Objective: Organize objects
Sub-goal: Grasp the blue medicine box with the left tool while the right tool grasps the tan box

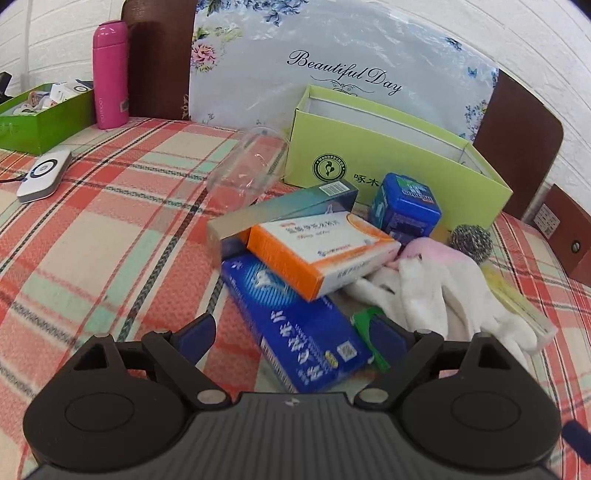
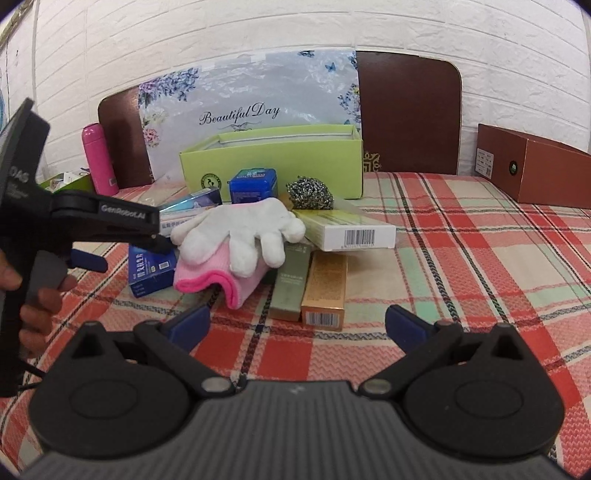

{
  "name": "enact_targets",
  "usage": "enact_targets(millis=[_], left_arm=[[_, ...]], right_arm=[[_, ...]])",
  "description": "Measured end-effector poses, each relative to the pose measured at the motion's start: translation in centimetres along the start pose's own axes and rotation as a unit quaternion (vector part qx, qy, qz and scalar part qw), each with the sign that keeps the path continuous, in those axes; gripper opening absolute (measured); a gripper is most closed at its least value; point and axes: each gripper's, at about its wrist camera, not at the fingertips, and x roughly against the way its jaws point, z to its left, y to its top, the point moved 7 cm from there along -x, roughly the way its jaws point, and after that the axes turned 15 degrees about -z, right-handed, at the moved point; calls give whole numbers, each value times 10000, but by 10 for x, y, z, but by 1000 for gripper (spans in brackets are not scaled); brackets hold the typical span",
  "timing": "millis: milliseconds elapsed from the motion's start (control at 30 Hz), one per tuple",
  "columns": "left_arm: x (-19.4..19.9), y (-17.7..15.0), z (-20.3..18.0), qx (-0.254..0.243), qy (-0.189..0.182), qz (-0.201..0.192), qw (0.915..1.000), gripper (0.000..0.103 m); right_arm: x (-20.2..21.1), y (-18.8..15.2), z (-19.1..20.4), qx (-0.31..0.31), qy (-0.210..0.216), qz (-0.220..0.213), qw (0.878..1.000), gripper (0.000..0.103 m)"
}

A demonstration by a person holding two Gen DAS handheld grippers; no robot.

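Left gripper (image 1: 295, 338) hangs spread over the blue box (image 1: 295, 332); I'd straddle its narrow sides squarely, right gripper (image 2: 295, 326) spread too.

This is looking like a home, likely a dining corner. A plaid tablecloth (image 2: 461, 236) is covering the table, and dark wooden chair backs (image 2: 408, 110) are standing behind it against a white brick-pattern wall (image 2: 258, 26). Household odds and ends are lying about: a pink flask (image 1: 110, 74), white gloves (image 2: 247, 230), a steel scourer (image 2: 309, 194), a pink cloth (image 2: 218, 282), small cartons, and a floral board (image 1: 343, 70) reading "Beautiful Day" is leaning at the back.
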Motion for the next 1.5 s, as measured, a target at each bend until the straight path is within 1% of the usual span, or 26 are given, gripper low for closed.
enact_targets(millis=[100, 167, 200, 267, 300, 367, 433, 533, 600, 667, 733, 767, 800, 867, 900, 933, 1033, 1067, 1100, 1167, 1233, 1267, 1333, 1433, 1467, 1500], left_arm=[[-20, -4, 0, -67, 139, 200, 9997, 94], [-25, -3, 8, 74, 229, 74, 9997, 95], [-26, -3, 10, 46, 196, 121, 9997, 94], [-18, -3, 11, -149, 31, 165, 9997, 80], [-11, -5, 11, -260, -122, 216, 9994, 72], [5, -11, 14, -347, -384, 331, 9981, 70], [22, -20, 21, -344, -506, 370, 9974, 69], [46, -30, 30, -349, -620, 406, 9966, 69], [56, -36, 32, -423, -626, 414, 9963, 69], [58, -38, 32, -489, -627, 423, 9959, 72], [56, -38, 30, -510, -587, 435, 9960, 76], [54, -37, 30, -526, -548, 433, 9962, 76], [53, -37, 30, -553, -526, 426, 9962, 76], [53, -38, 28, -620, -612, 411, 9953, 73], [54, -39, 26, -728, -686, 412, 9941, 67], [57, -41, 24, -891, -777, 414, 9921, 66], [71, -49, 19, -1380, -1301, 550, 9803, 65], [77, -52, 18, -1488, -1465, 604, 9761, 65], [82, -54, 20, -1519, -1556, 635, 9740, 65], [86, -54, 24, -1404, -1509, 607, 9767, 66], [81, -50, 28, -1224, -1311, 539, 9823, 73], [77, -47, 29, -1124, -1191, 532, 9851, 74], [69, -42, 29, -942, -1046, 584, 9883, 74], [65, -38, 23, -864, -1076, 570, 9888, 73], [65, -38, 20, -889, -1141, 575, 9878, 72], [65, -39, 16, -929, -1180, 615, 9867, 66]], right_arm=[[0, 1, 3, 18, 34, -1, 10000, 103], [-1, 0, 3, 23, 33, 12, 10000, 103], [-2, -1, 3, 31, 22, 33, 10000, 103], [-3, -2, -1, 38, -29, 64, 10000, 103], [-5, -2, -4, 21, -77, 82, 9999, 103], [-10, -5, -12, -50, -205, 194, 9996, 100], [-16, -7, -21, -162, -310, 310, 9989, 95], [-26, -10, -34, -400, -456, 493, 9969, 81], [-34, -9, -37, -507, -395, 517, 9966, 64], [-40, -8, -36, -572, -280, 517, 9966, 63], [-44, -5, -32, -588, -149, 414, 9973, 55], [-43, -3, -30, -609, -29, 398, 9973, 39], [-42, -2, -29, -611, 11, 404, 9973, 32], [-35, -5, -29, -465, 77, 477, 9977, 31], [-29, -5, -30, -453, 107, 496, 9977, 31], [-23, -6, -30, -442, 154, 539, 9974, 31], [3, -10, -29, -177, 506, 802, 9953, 31], [13, -12, -27, -31, 633, 897, 9940, 31], [22, -13, -26, 62, 696, 968, 9929, 31], [32, -13, -26, 40, 626, 1042, 9926, 32], [34, -9, -24, 17, 553, 931, 9941, 40], [32, -8, -22, 13, 544, 876, 9947, 47], [26, -5, -18, 47, 504, 848, 9951, 48], [17, -7, -13, 101, 496, 879, 9948, 48], [15, -8, -12, 146, 465, 894, 9948, 48], [14, -9, -11, 166, 448, 922, 9946, 48]])
